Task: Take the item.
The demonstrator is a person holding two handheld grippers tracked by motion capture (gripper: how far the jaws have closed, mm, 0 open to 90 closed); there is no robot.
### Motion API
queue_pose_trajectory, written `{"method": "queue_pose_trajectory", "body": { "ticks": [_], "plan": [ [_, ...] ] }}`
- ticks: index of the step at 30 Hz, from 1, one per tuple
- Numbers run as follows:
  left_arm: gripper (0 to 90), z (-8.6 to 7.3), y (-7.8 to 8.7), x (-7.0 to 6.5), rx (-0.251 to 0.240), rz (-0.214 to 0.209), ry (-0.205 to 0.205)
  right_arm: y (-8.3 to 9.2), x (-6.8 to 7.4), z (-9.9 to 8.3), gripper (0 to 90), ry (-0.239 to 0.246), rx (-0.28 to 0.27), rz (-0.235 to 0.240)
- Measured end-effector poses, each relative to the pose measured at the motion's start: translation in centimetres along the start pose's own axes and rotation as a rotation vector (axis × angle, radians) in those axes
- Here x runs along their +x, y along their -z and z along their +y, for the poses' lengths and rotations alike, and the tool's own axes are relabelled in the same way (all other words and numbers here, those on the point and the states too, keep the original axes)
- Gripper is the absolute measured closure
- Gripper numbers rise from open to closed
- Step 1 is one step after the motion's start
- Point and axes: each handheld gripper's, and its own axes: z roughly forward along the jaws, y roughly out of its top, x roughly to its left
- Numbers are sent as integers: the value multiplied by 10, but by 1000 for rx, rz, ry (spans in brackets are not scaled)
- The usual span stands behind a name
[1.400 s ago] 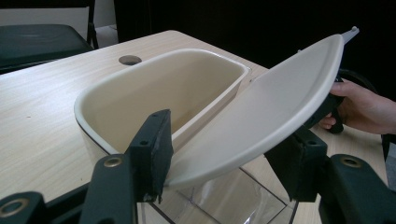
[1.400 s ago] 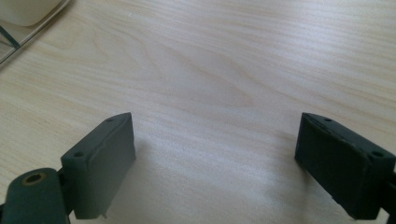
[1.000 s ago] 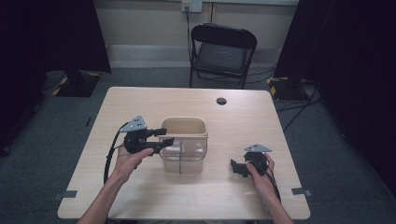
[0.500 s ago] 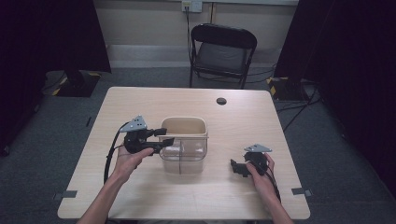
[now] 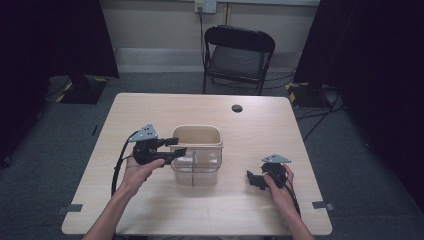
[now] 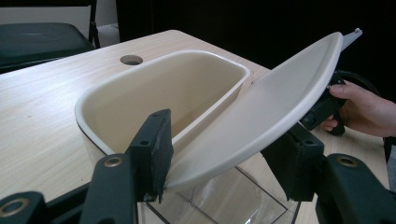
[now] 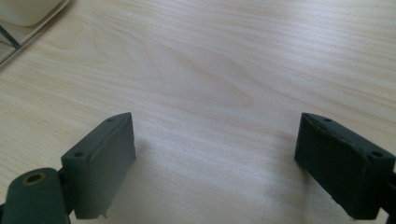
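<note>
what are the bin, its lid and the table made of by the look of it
Bin: clear hard plastic walls, see-through and glossy.
Lid: opaque cream plastic, smooth with a soft sheen, probably moulded.
Table: pale wood-grain top, matt; likely laminate, though real wood cannot be ruled out.

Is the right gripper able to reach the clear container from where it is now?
Probably yes. The right gripper rests open on the table, beside the clear container, with bare wood between them; the left gripper works the opposite side.
</note>
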Motion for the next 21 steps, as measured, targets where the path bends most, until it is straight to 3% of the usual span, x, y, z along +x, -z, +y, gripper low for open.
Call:
{"method": "queue_pose_trajectory", "body": {
  "ticks": [21],
  "plan": [
    [436,0,0,1,-2,-1,2,0,0,0,115,0,0,0]
  ]
}}
